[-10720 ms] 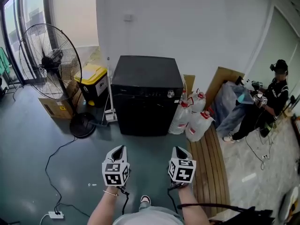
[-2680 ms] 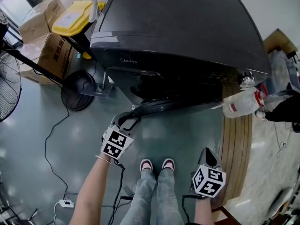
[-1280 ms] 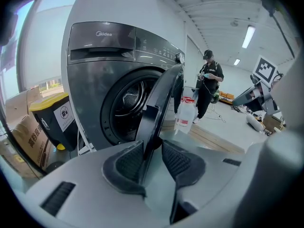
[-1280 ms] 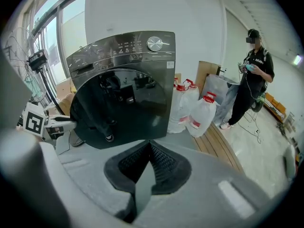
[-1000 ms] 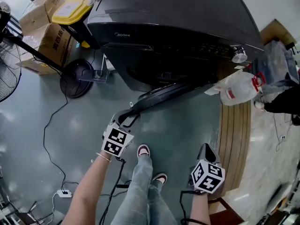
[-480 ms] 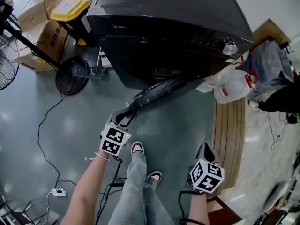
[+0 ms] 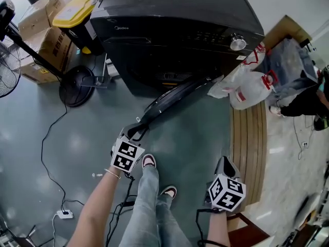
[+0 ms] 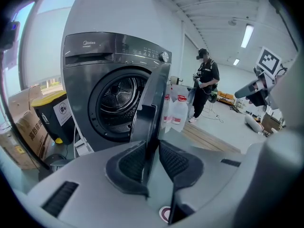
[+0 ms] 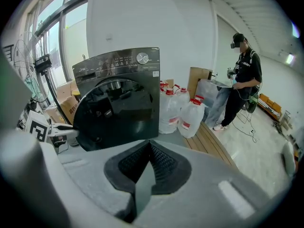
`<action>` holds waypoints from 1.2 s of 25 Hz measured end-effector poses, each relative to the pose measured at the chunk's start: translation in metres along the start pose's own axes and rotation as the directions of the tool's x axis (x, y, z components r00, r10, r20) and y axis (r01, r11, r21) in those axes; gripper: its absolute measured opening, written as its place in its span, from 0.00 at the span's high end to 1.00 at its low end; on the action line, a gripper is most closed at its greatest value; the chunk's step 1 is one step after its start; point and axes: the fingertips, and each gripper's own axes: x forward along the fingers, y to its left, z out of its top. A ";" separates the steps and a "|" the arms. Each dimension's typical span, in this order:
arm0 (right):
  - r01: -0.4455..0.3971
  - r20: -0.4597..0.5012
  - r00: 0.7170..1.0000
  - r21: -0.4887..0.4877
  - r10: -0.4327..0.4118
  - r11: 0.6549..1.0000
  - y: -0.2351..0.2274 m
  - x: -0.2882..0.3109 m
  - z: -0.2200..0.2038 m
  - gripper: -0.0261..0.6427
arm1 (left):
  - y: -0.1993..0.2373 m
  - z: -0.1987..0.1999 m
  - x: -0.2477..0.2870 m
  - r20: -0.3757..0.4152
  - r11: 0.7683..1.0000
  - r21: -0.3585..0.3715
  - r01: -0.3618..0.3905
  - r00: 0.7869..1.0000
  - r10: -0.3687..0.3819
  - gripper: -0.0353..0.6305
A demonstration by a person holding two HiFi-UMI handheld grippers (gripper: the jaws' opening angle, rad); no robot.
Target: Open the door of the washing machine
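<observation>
Door of the washing machine stood swung partly out from the cabinet front, attached at the side nearer the plastic bottles, with its free edge reaching toward the person. The left gripper had that free edge between its pads, and its jaws were closing on it, with both pads touching the rim in the left gripper view. The right gripper hung near the wooden boards, well apart from the machine, its jaws brought together with nothing between them.
</observation>
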 end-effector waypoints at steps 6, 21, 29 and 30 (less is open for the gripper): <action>0.016 0.007 1.000 0.020 -0.016 1.000 -0.021 -0.015 -0.012 0.95 | -0.026 -0.006 -0.002 -0.015 1.000 0.004 0.019 1.000 -0.019 0.83; 0.076 -0.003 0.997 0.082 -0.076 0.994 -0.064 -0.055 -0.060 0.95 | -0.094 -0.019 -0.007 -0.046 0.996 0.031 0.084 0.996 -0.083 0.84; 0.109 -0.016 0.994 0.131 -0.108 0.985 -0.083 -0.064 -0.079 0.95 | -0.137 -0.021 -0.004 -0.089 0.991 0.036 0.131 0.988 -0.128 0.83; 0.114 -0.018 0.993 0.139 -0.112 0.984 -0.085 -0.066 -0.081 0.95 | -0.143 -0.022 -0.003 -0.097 0.990 0.031 0.140 0.986 -0.137 0.83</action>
